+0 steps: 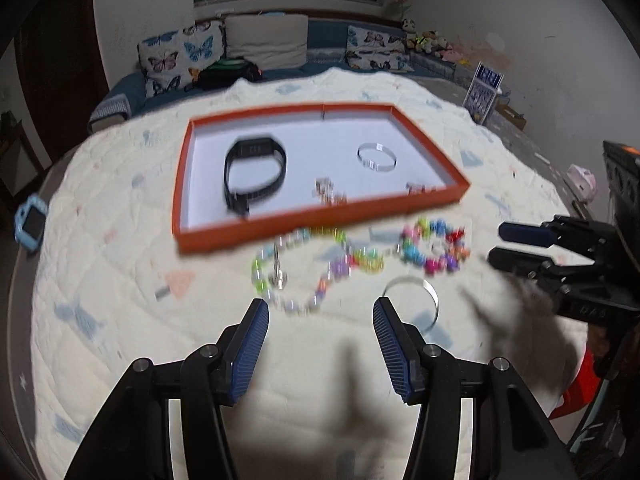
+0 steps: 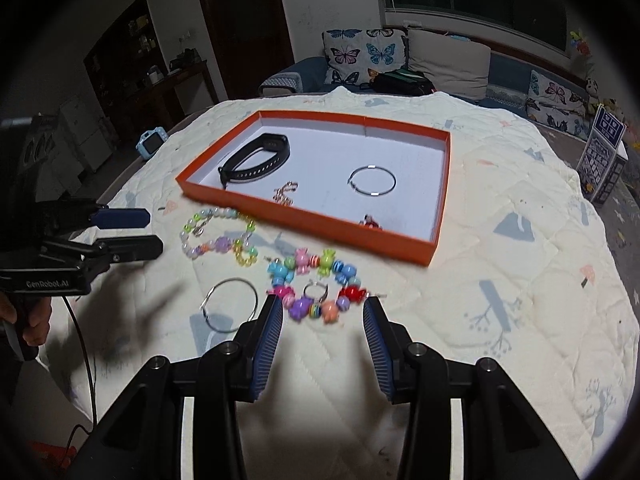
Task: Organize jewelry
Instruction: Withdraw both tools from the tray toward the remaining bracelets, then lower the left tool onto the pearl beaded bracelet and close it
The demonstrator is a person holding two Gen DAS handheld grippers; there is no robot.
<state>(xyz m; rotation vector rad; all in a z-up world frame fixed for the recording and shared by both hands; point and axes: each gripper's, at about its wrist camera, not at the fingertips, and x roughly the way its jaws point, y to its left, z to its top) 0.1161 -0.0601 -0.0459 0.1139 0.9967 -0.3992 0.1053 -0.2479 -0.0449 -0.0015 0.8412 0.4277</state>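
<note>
Both grippers' fingers stand apart, holding nothing. The left gripper [image 1: 320,312] hovers over the cream quilted surface [image 2: 500,280] near the pastel bead bracelet [image 1: 296,268]; the right gripper [image 2: 323,312] is just short of the bright candy-bead bracelet [image 2: 316,284]. The orange-rimmed shallow tray [image 2: 436,240] holds a black wristband [image 2: 256,158].

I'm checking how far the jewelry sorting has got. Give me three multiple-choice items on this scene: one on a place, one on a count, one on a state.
1. Where is the black band?
A. in the orange tray
B. on the quilt
C. in a gripper

2. How many thin metal hoops show?
A. one
B. two
C. four

3. The right gripper is:
A. shut on beads
B. open, holding nothing
C. out of view

Answers:
1 A, it lies inside the tray's rim.
2 B, one hoop in the tray, one on the quilt.
3 B, its fingers stand apart above the candy bead bracelet.
</note>
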